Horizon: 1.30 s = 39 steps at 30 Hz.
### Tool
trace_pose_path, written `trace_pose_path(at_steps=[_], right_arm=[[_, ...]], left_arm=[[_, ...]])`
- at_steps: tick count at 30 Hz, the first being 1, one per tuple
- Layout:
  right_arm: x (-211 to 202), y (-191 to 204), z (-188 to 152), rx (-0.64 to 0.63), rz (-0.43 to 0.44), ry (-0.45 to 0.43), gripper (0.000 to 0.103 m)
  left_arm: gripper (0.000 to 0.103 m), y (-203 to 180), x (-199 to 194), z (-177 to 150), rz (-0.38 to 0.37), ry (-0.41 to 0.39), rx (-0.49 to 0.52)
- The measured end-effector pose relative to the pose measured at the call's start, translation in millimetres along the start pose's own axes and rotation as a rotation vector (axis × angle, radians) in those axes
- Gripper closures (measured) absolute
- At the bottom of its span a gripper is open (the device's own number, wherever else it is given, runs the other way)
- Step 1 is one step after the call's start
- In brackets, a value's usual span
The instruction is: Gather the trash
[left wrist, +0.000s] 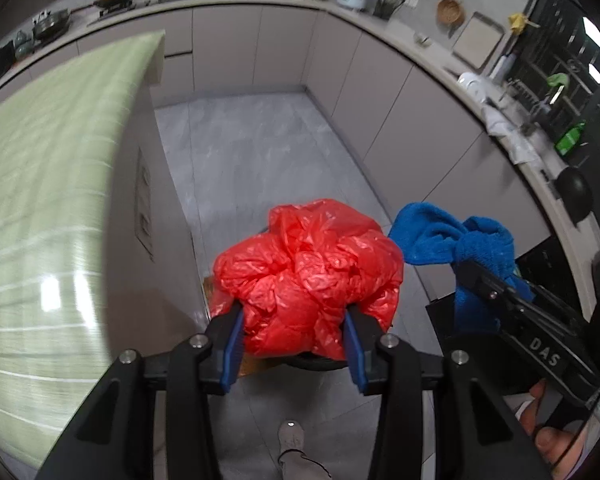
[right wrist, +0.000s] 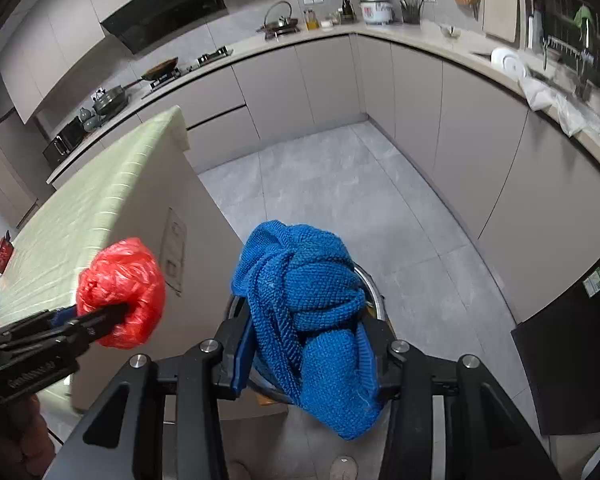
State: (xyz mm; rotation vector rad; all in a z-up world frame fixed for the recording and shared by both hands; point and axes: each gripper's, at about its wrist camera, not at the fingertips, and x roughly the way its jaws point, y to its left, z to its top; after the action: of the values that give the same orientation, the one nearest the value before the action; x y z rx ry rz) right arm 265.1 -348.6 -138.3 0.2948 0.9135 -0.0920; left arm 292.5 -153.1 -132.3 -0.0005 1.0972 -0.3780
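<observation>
My left gripper point(left wrist: 296, 340) is shut on a crumpled red plastic bag point(left wrist: 308, 272) and holds it in the air above the floor. It also shows in the right wrist view point(right wrist: 120, 292), at the left. My right gripper point(right wrist: 308, 356) is shut on a bunched blue knitted cloth point(right wrist: 312, 320), which hangs down between the fingers. The cloth also shows in the left wrist view point(left wrist: 452, 240), to the right of the bag. Under both loads a round dark bin rim point(right wrist: 374, 296) shows partly; its inside is hidden.
A kitchen island with a green striped cloth point(left wrist: 48, 208) stands close on the left. Grey cabinets and a worktop point(right wrist: 420, 40) with pots and dishes run around the back and right. A dark appliance point(right wrist: 572, 360) stands at the right. The grey tiled floor point(left wrist: 260, 152) lies ahead.
</observation>
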Motion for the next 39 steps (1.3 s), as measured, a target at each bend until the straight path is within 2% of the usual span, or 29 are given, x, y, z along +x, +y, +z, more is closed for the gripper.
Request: trace_pose_path(at_steps=[3,9,14,15,17,20,25,30,33,39], right_arm=[[22.6,-20.8,-2.1,-0.005,0.015,0.043,0.057],[69.2,-35.5,-5.5,-0.042,0.029,0.128,0.056],[101.3,-41.2,-5.0,-0.036,0.062,0.164,0.049],[105.2,-42.6,-6.4,-0.032,0.071,0.17,0.044],[113.6,-43.6,-7.7,-0.027,0.085,0.178,0.036],[118.4,-47.4,-6.1,-0.016,0.089,0.173,0.032],[114.6,-57.2,0.5,0.04,0.112,0.124,0.03],[113.4,-66.5,0.0,0.055,0.119,0.12,0.03],[113.0,-66.6,0.5,0.037,0.112,0.136,0.03],[86.9,-59.6,0.0,0.028,0.128,0.158,0.03]], left_arm=[[0.059,-6.1,22.6,-2.9,0.031,0.036,-0.032],[0.058,-13.3,61.0,-5.4,0.079,0.099,-0.057],[0.05,-21.4,88.7,0.2,0.102,0.124,-0.089],[0.05,-20.7,91.8,0.8,0.109,0.126,-0.096],[0.045,-19.2,96.3,2.4,0.111,0.127,-0.105],[0.031,-16.4,104.6,4.0,0.151,0.151,-0.116],[0.031,-18.8,111.7,7.1,0.182,0.152,-0.137],[0.031,-30.3,107.0,9.9,0.229,0.123,-0.099],[0.031,-38.8,91.3,9.1,0.261,0.087,-0.067],[0.031,-39.9,31.4,3.9,0.227,0.025,-0.081]])
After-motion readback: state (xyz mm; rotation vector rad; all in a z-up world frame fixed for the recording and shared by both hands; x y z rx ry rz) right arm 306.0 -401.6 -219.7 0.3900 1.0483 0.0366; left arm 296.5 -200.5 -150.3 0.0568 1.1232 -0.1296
